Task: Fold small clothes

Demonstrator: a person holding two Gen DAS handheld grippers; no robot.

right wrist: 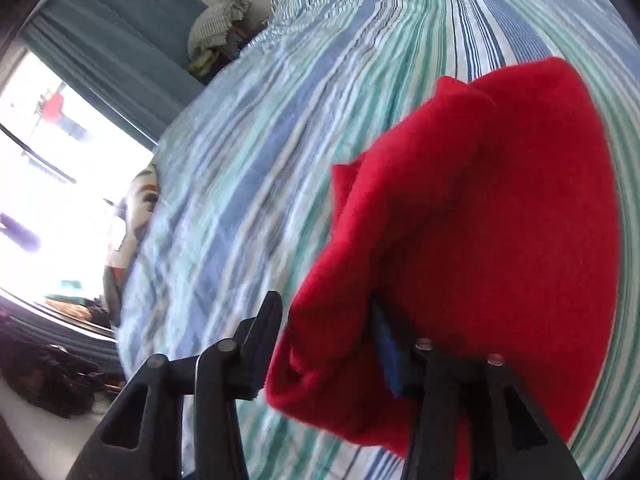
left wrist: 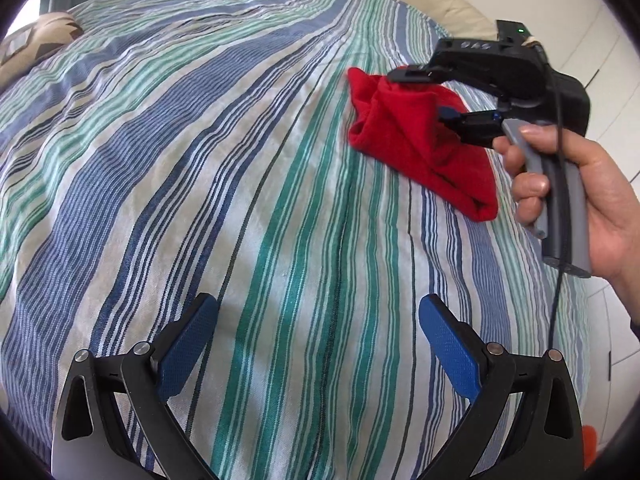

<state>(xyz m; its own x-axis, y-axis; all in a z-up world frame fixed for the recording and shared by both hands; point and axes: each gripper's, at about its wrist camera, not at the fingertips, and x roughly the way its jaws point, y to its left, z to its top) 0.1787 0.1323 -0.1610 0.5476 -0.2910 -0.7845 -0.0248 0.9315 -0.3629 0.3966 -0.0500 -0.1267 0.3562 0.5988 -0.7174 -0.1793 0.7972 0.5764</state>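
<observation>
- Left wrist view: my left gripper (left wrist: 318, 336) hangs over the striped bedsheet (left wrist: 200, 168) with its blue-padded fingers (left wrist: 186, 344) spread wide and nothing between them; the red garment (left wrist: 416, 136) lies bunched on the sheet, well ahead and to the right; my right gripper (left wrist: 430, 94) reaches into it, one finger above the cloth and one pressed into a fold at its side; my right hand (left wrist: 592, 200) wraps the grey handle (left wrist: 560, 200); a patterned cushion (left wrist: 36, 44) sits at the far left edge of the bed.
- Right wrist view: the red garment (right wrist: 472, 240) fills the right half, draped over and around my right-hand finger, whose blue pad (right wrist: 388, 356) shows just under the cloth's edge; the other finger (right wrist: 260, 340) stands apart and bare, so the right gripper (right wrist: 328, 344) is spread, hooking the cloth on one finger rather than pinching it; the striped bedsheet (right wrist: 260, 140) runs behind; teal curtains (right wrist: 112, 40) and a bright window (right wrist: 48, 184) lie left; the frame is motion-blurred.
</observation>
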